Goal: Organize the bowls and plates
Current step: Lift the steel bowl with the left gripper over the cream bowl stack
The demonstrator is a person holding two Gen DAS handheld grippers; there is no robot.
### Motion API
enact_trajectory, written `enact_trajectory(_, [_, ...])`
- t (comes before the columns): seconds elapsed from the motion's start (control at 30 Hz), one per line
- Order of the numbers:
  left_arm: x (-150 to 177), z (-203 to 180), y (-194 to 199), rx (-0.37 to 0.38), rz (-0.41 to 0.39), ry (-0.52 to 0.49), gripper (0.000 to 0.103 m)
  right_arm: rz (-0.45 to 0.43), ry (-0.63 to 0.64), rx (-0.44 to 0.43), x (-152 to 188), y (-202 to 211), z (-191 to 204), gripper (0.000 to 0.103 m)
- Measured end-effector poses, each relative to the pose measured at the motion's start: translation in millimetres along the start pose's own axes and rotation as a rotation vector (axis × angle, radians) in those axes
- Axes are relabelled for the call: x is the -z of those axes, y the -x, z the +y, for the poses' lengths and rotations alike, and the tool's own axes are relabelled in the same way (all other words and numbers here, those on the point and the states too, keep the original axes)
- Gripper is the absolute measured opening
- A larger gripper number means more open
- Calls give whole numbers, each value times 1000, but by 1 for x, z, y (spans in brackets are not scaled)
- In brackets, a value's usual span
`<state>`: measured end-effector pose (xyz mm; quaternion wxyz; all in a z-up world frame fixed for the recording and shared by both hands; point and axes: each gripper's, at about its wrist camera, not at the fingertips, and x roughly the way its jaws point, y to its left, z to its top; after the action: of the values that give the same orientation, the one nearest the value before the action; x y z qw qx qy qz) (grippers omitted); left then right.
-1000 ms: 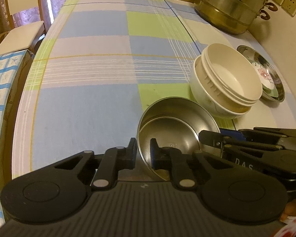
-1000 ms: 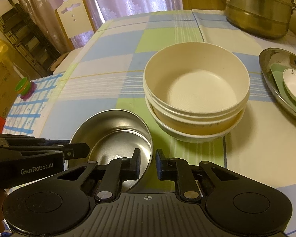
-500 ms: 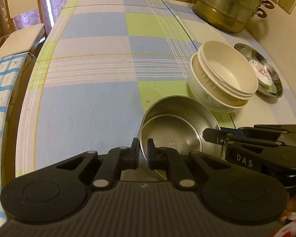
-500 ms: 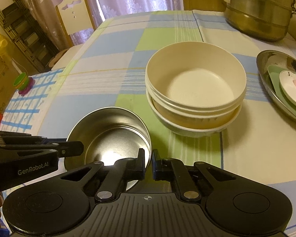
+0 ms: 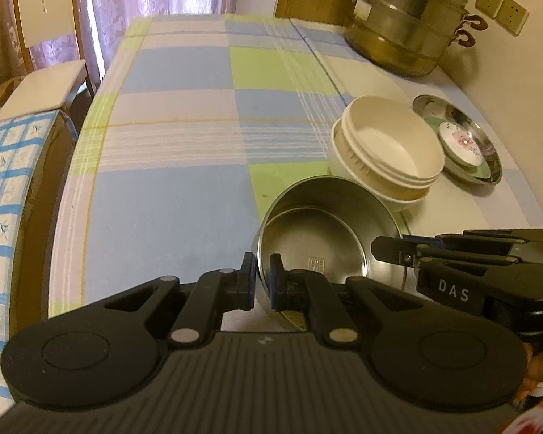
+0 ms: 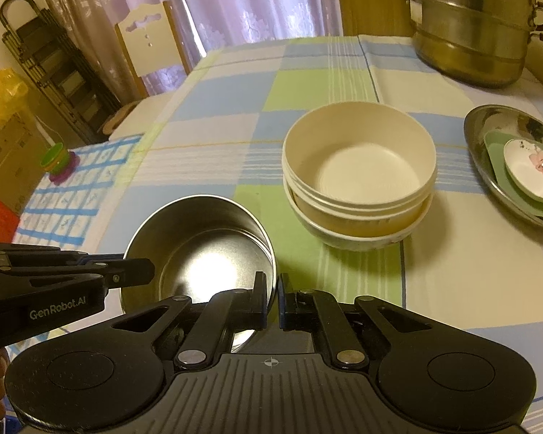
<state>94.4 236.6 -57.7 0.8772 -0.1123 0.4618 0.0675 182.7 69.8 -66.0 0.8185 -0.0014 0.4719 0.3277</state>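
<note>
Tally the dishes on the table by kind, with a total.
Steel bowl, gripped at its rim by both grippers: 1
Cream bowls, nested, at least: 3
Steel plate: 1
Green plate: 1
Floral saucer: 1
Steamer pot: 1
Total: 8

Home dining room — checked tablecloth, steamer pot

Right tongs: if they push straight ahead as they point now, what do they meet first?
The right tongs are shut on the steel bowl's rim. Beyond it, the stacked cream bowls sit slightly right of that line; likely first contact, though depth is unclear.
</note>
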Motion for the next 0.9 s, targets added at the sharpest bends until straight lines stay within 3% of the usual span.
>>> enact_trajectory(0.53, [-7, -44, 50, -43, -103, -6, 6, -66, 63, -49, -13, 58, -12, 6])
enact_trajectory(0.9, [-26, -93, 58, -47, -146, -19, 6, -95, 79, -56, -32, 92, -48, 6])
